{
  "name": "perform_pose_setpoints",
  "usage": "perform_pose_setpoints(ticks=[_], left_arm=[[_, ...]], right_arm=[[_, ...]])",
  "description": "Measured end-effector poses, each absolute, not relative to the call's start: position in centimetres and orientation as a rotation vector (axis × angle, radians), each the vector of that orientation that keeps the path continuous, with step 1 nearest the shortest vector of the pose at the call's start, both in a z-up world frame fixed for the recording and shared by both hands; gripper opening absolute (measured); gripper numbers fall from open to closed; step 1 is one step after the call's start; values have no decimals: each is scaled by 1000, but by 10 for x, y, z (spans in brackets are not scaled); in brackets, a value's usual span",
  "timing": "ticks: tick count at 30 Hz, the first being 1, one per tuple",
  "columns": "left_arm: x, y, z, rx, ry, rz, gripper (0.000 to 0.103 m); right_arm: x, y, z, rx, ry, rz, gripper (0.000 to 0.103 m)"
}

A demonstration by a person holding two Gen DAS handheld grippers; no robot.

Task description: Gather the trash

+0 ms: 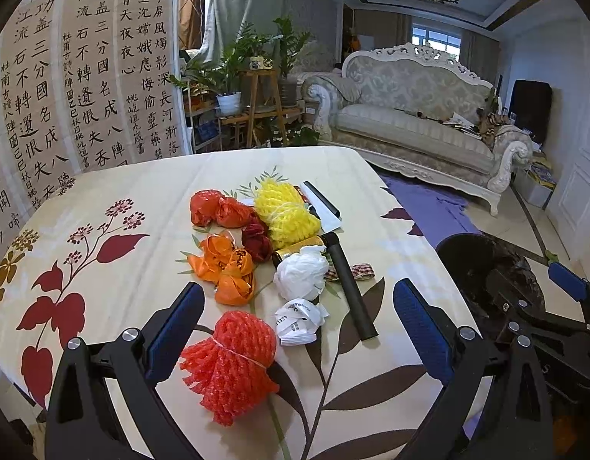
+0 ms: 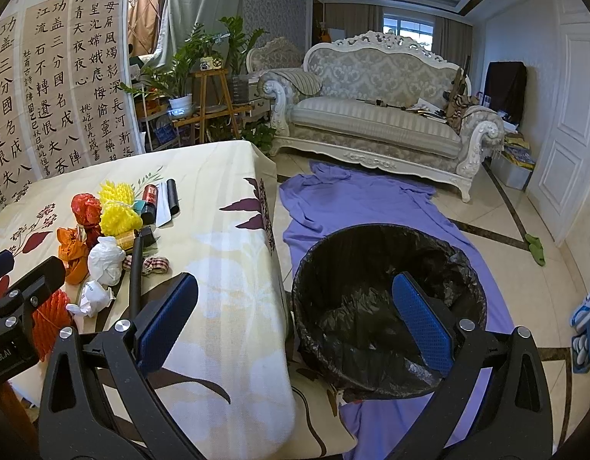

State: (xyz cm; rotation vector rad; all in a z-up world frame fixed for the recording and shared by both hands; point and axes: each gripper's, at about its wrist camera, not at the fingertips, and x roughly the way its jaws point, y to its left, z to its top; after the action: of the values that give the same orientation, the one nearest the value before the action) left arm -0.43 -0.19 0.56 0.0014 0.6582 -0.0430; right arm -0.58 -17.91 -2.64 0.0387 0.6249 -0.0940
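Trash lies bunched on the flowered tablecloth (image 1: 103, 199): a red foam net (image 1: 228, 364) nearest me, a crumpled white paper (image 1: 299, 321), a white plastic wad (image 1: 302, 273), orange bags (image 1: 226, 268), red bags (image 1: 218, 207) and a yellow foam net (image 1: 285, 211). My left gripper (image 1: 297, 327) hangs open just above the red net, nothing between its fingers. My right gripper (image 2: 295, 320) is open too, hovering over the table's right edge beside the black-lined trash bin (image 2: 387, 306) on the floor.
A black-handled scraper (image 1: 343, 264), a gold can (image 1: 300, 251) and a checked ribbon (image 1: 362, 271) lie among the trash. A purple cloth (image 2: 356, 199) covers the floor under the bin. A sofa (image 2: 375, 115) and plant stands (image 2: 203, 92) stand behind.
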Motion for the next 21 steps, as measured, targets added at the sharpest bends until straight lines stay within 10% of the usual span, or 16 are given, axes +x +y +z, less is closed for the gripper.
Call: perform_pose_setpoints(ticks=[21], left_arm=[[-4, 1, 8, -4, 657, -24, 96]], right_arm=[[-6, -178, -26, 36, 621, -94, 99]])
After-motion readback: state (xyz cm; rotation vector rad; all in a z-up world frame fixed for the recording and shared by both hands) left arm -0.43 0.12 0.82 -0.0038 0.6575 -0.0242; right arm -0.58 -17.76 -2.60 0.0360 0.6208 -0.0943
